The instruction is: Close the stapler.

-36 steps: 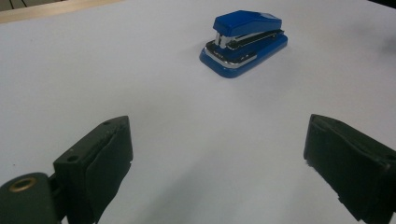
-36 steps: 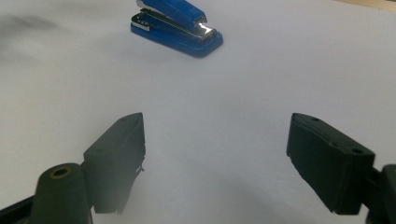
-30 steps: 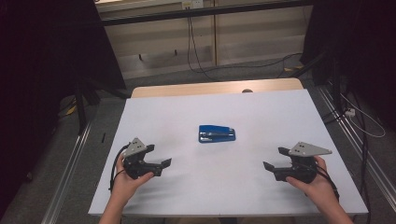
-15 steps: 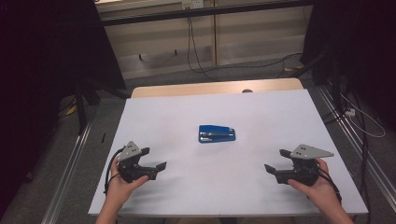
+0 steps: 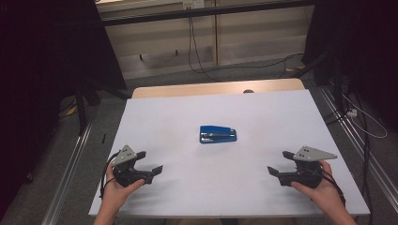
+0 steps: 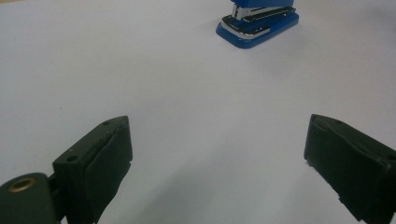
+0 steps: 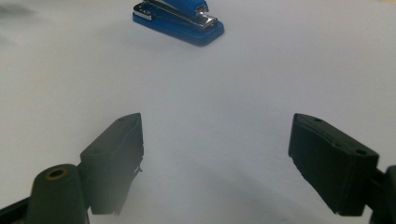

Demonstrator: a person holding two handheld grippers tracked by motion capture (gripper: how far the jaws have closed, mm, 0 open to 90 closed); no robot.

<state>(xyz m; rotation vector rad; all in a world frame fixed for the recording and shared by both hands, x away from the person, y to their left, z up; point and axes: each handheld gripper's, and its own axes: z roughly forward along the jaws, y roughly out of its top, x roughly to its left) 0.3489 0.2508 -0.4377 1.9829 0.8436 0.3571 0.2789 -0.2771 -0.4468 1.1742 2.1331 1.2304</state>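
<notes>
A: Stapler (image 5: 218, 134) first — where does it sit from the high view?

B: Near the middle of the white worktop (image 5: 244, 108), lying flat with its long side running parallel to the near edge. It is blue with a silver metal strip along the top. Nothing touches it.

A: And the two tools there?

B: The left gripper (image 5: 149, 163) is held by a hand (image 5: 116, 193) near the near left corner, the right gripper (image 5: 278, 163) by the other hand (image 5: 324, 194) near the near right corner. Both point inward toward the centre, each with its jaws spread apart and nothing between them. Both are well apart from the stapler.

A: What does the left gripper view add?

B: The left gripper (image 6: 217, 161) has its two black jaws wide apart over bare white worktop (image 6: 116, 70). The stapler (image 6: 258, 22) lies farther off, at the top of the view, partly cut off by the frame.

A: And the right gripper view?

B: Much the same. The right gripper (image 7: 215, 161) has its jaws spread, empty, above the worktop (image 7: 303, 60). The stapler (image 7: 178, 21) sits beyond them at the upper left, its chrome end facing right in this view.
</notes>
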